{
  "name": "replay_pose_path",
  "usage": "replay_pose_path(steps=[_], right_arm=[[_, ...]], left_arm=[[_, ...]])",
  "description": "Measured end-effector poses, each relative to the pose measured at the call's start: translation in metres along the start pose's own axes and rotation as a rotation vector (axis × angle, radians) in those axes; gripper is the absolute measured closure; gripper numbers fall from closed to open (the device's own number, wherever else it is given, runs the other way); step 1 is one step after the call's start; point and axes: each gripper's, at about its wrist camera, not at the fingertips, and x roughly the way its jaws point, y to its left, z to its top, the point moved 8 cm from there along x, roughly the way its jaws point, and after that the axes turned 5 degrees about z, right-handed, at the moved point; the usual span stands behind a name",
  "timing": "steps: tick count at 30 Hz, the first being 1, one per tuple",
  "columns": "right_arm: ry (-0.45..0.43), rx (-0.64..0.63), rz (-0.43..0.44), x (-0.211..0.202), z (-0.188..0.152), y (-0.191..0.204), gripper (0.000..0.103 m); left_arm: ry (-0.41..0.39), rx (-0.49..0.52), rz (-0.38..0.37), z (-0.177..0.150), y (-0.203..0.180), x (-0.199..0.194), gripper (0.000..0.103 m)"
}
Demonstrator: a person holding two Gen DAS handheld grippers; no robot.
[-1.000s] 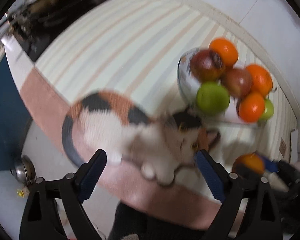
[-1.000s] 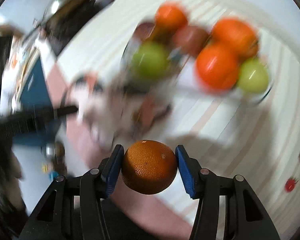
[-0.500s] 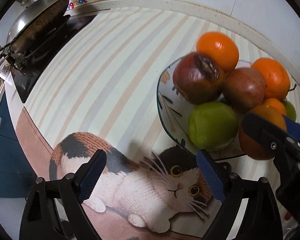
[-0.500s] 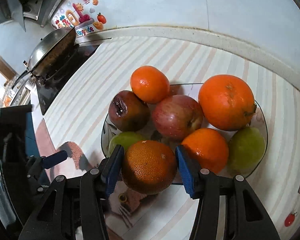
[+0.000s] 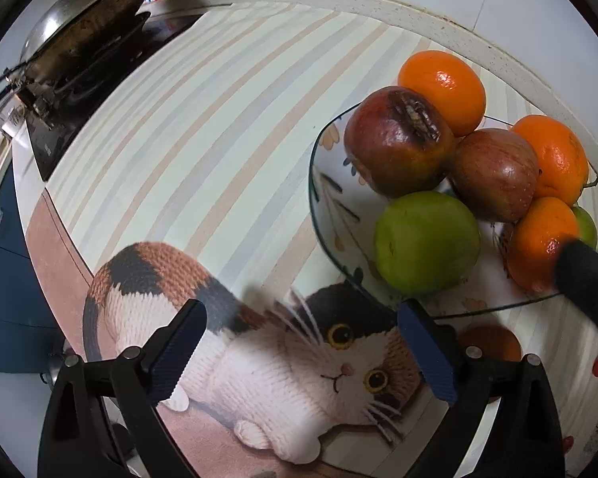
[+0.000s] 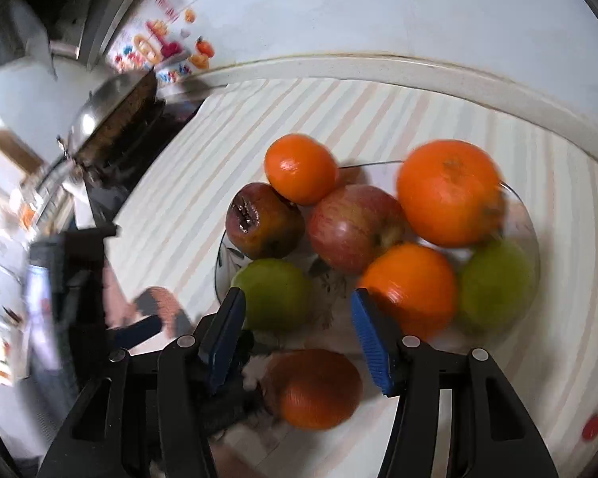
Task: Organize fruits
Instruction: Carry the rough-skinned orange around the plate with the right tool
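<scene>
A glass bowl [image 5: 319, 199] [image 6: 221, 275] on the striped mat holds several fruits: oranges [image 6: 448, 191], red apples [image 6: 355, 227] [image 5: 398, 141] and green apples [image 5: 426, 243] [image 6: 275, 292]. My right gripper [image 6: 297, 336] is open above the bowl's near rim. An orange [image 6: 313, 388] lies below its fingers on the mat, outside the bowl; it also shows in the left wrist view [image 5: 490, 342]. My left gripper [image 5: 299, 352] is open and empty over the cat picture [image 5: 259, 342], left of the bowl.
A wok [image 5: 83, 32] sits on a black stove [image 5: 48, 147] at the far left. A white wall ledge [image 5: 378, 4] runs behind the mat. The counter edge and blue cabinets [image 5: 4, 239] lie to the left.
My right gripper opened and let go of the orange, which now lies on the mat under the fingers. My left gripper moved slightly closer to the bowl.
</scene>
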Motion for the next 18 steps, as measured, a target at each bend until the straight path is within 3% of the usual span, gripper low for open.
replay_pose_path(steps=[2,4,7,8,11,13,18], right_arm=[[0.061,0.009,0.013,-0.012,-0.018,-0.004,0.045],[0.195,0.006,0.037,-0.010,-0.055,-0.001,0.045],[0.353,-0.104,-0.034,0.013,-0.106,0.012,0.044],[0.363,-0.131,-0.074,0.020,-0.115,0.013,0.043],[0.410,-0.084,-0.020,0.038,-0.135,0.012,0.043],[0.386,-0.099,-0.028,0.038,-0.136,0.015,0.043],[0.300,-0.104,-0.033,0.025,-0.111,0.013,0.043]], left_arm=[[0.031,-0.012,-0.017,-0.009,0.006,0.000,0.005],[0.041,-0.007,-0.015,-0.021,0.011,0.000,0.005],[0.059,-0.007,0.005,-0.043,0.020,0.002,0.005],[0.074,-0.010,0.009,-0.053,0.023,0.005,0.005],[0.134,-0.040,0.012,-0.074,0.033,0.015,0.005],[0.150,-0.055,0.007,-0.079,0.038,0.017,0.005],[0.095,-0.073,0.018,-0.064,0.047,0.001,0.005]])
